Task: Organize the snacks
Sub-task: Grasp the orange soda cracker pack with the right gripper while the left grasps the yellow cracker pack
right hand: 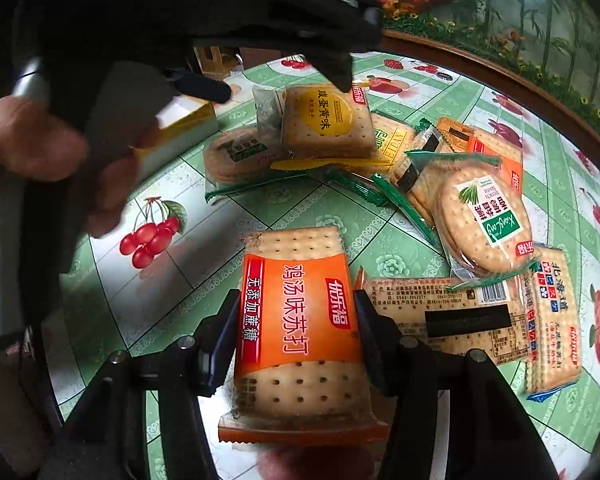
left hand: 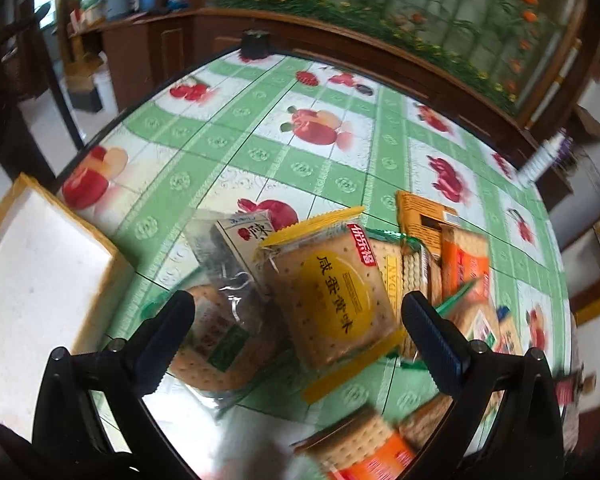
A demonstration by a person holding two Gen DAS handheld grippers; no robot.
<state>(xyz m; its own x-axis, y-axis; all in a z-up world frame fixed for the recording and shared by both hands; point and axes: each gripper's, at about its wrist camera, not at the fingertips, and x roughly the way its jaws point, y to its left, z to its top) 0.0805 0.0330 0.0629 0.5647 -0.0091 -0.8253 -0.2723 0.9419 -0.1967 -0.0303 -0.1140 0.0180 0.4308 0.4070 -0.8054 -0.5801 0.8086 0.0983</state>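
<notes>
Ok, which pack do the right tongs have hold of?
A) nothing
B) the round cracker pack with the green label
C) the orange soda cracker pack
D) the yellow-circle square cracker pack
C: in the right wrist view the right tongs press both sides of the orange soda cracker pack.

Both grippers are black plastic. The left gripper (left hand: 298,320) has two broad arms, each fitted with round silver screws, ending in dark blue ribbed pads (left hand: 432,332). The right gripper (right hand: 296,332) matches, with the same screws and blue-edged pads. A bare hand (right hand: 60,156) wraps a grey-and-black handle.
</notes>
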